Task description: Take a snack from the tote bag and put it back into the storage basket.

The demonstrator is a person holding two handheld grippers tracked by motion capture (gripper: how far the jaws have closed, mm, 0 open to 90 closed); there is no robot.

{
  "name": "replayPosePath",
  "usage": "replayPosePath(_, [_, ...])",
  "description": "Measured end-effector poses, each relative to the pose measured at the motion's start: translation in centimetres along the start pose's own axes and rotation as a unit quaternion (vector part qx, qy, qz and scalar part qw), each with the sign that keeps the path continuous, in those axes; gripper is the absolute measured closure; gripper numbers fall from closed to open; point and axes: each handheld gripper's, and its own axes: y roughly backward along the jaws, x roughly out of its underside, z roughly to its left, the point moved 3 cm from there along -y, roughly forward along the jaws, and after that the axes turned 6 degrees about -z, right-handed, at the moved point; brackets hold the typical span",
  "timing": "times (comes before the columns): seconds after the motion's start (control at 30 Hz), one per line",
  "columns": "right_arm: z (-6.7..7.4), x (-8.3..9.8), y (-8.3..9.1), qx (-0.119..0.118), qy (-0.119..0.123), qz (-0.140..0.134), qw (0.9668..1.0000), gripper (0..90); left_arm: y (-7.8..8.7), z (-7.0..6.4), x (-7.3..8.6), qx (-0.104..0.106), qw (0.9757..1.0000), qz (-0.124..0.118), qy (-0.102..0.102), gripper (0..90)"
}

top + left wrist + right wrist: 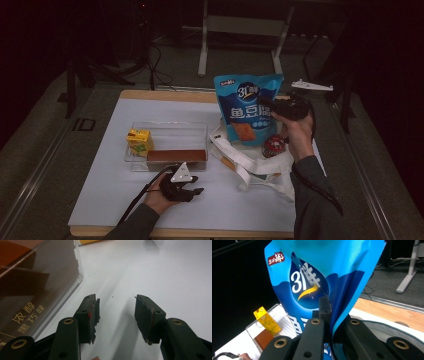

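The right gripper (274, 106) clamps the blue snack bag (248, 107) by its side edge, holding it upright above the tote bag (250, 162), top seal up. The left gripper (116, 315) rests open by the clear box (170, 131).

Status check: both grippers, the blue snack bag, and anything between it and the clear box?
Right gripper shut on blue foil snack bag, held above white tote bag. Left gripper open, empty, beside clear plastic box. Nothing blocking the box.
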Motion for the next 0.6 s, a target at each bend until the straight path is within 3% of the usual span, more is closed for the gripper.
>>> replayPosePath(0.23, [0.8,-0.5,0.0,-0.008,0.000,-0.005,1.0000,89.6,0.0,-0.1,0.0,-0.002,1.0000,0.001,-0.003,52.0])
replayPosePath(0.6, [3.1,-1.4,-1.2,-0.035,0.000,-0.008,0.9994,89.6,0.0,-0.1,0.0,0.000,1.0000,0.004,-0.007,52.0])
